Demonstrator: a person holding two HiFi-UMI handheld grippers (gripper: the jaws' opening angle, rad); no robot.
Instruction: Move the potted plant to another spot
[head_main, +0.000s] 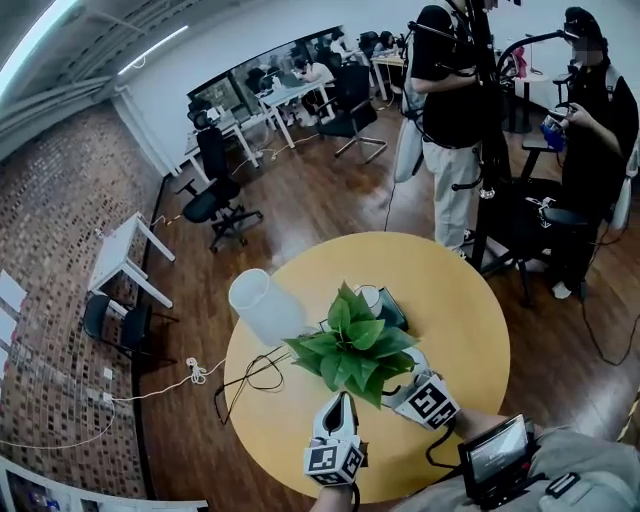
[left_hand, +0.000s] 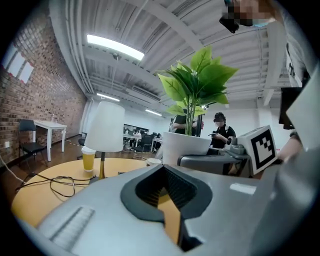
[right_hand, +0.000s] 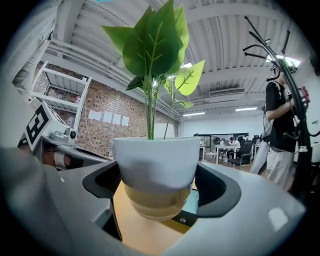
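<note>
The potted plant (head_main: 355, 345) is a cluster of broad, glossy green leaves on thin straight stems, rising from a plain white pot (right_hand: 157, 165) that tapers toward its base. It is on the near half of a round yellow table (head_main: 465, 320), close to the person's edge. The lower part of the pot takes on a tan tint like the tabletop. Whether the base touches the table cannot be told.

The right hand-held gripper (right_hand: 157, 200) has its 2 jaws spread around the pot, 1 pressing each side, so it pinches the pot low down. The left hand-held gripper (head_main: 345, 400) lies just beside the plant on its left. Its jaws are drawn almost together, leaving only a thin slit, with nothing between them.

Behind the plant stands a lamp (head_main: 262, 305) with a white shade, and a black cable (head_main: 250, 375) loops across the table near it. A paper cup (left_hand: 88, 160) of yellow drink stands by the lamp. Past the table, 2 people (head_main: 450, 100) stand on the wooden floor.
</note>
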